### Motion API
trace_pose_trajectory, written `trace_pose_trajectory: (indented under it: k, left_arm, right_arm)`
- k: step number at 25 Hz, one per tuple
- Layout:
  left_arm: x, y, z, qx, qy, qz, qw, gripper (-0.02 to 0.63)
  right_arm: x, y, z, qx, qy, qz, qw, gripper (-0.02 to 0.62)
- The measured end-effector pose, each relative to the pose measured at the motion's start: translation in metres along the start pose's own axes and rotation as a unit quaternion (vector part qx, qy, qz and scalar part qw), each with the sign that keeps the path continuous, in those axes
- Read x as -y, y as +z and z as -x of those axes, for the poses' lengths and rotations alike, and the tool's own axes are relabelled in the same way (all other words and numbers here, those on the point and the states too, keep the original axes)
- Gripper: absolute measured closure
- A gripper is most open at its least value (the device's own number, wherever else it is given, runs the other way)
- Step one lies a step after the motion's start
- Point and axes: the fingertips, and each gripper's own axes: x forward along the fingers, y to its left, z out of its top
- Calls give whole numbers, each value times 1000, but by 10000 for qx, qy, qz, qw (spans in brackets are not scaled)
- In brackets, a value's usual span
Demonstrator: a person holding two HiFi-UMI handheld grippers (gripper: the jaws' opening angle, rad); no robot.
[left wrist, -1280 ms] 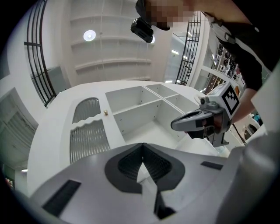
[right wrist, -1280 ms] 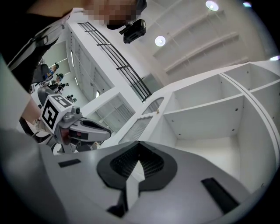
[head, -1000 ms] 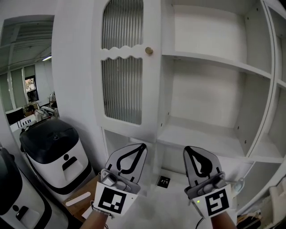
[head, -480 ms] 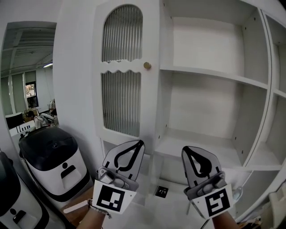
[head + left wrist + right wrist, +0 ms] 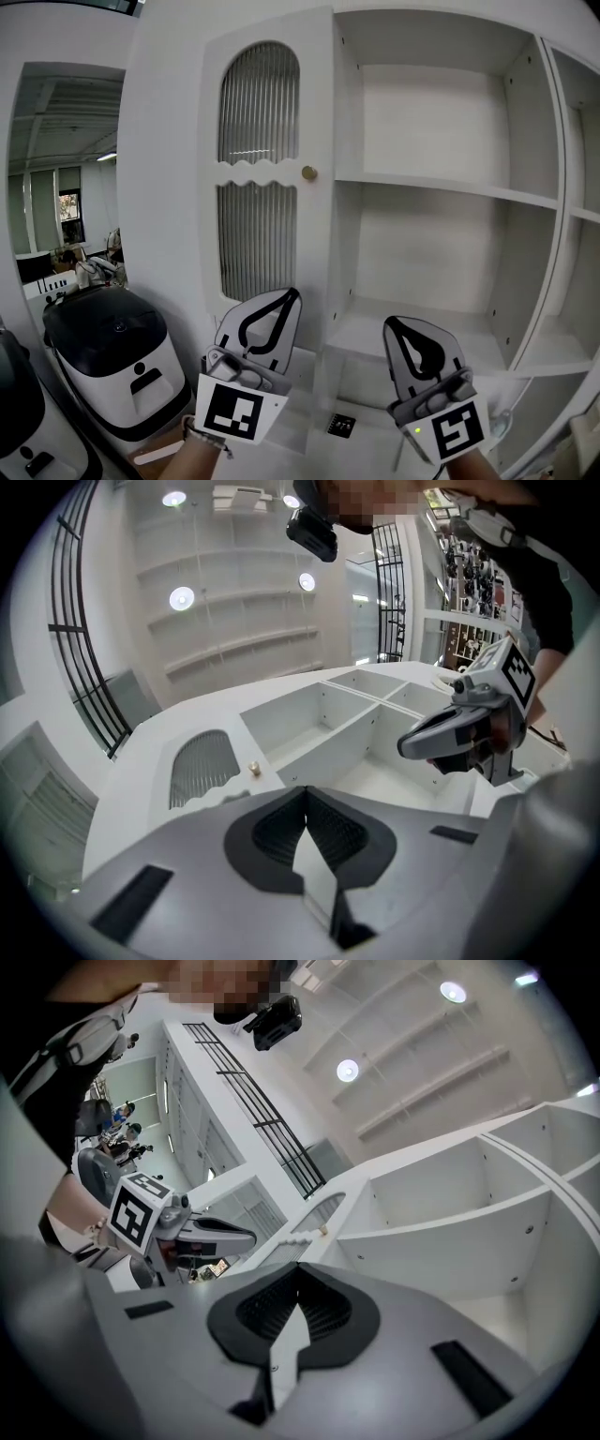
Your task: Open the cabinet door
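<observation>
The white cabinet door point(image 5: 258, 178) with ribbed glass panes stands shut against its frame. Its small brass knob point(image 5: 308, 172) sits at the door's right edge, halfway up. My left gripper point(image 5: 284, 294) is shut and empty, below the door's lower right corner and well under the knob. My right gripper point(image 5: 397, 324) is also shut and empty, in front of the lower open shelf. In the left gripper view the knob point(image 5: 252, 769) lies just left of the closed fingertips point(image 5: 305, 789). In the right gripper view the knob point(image 5: 323, 1232) shows above the closed tips point(image 5: 298, 1267).
Open white shelves point(image 5: 441, 187) fill the cabinet to the right of the door. A black-topped white machine point(image 5: 112, 356) stands at the lower left beside a mirrored panel point(image 5: 66, 187). A small square marker tag point(image 5: 339, 425) lies low in the cabinet between the grippers.
The head view has tilted upward, so the door and knob sit lower in the picture. Both grippers have risen a little and stay shut.
</observation>
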Motion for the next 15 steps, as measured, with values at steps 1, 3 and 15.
trace_pose_trajectory:
  k: [1,3,15]
  left_arm:
    - [-2,1,-3,27,15,-12,10000,607]
    - [-6,1,-8,66,52,1,10000,607]
    - [-28,12,-43,328,217,92,9992,601]
  right_arm:
    - [2,0,-1,6,-7,-2,10000,598]
    - [5,2,-5,52,0,-23,10000,597]
    - [17,9,-22,184,-11,60,9998,597]
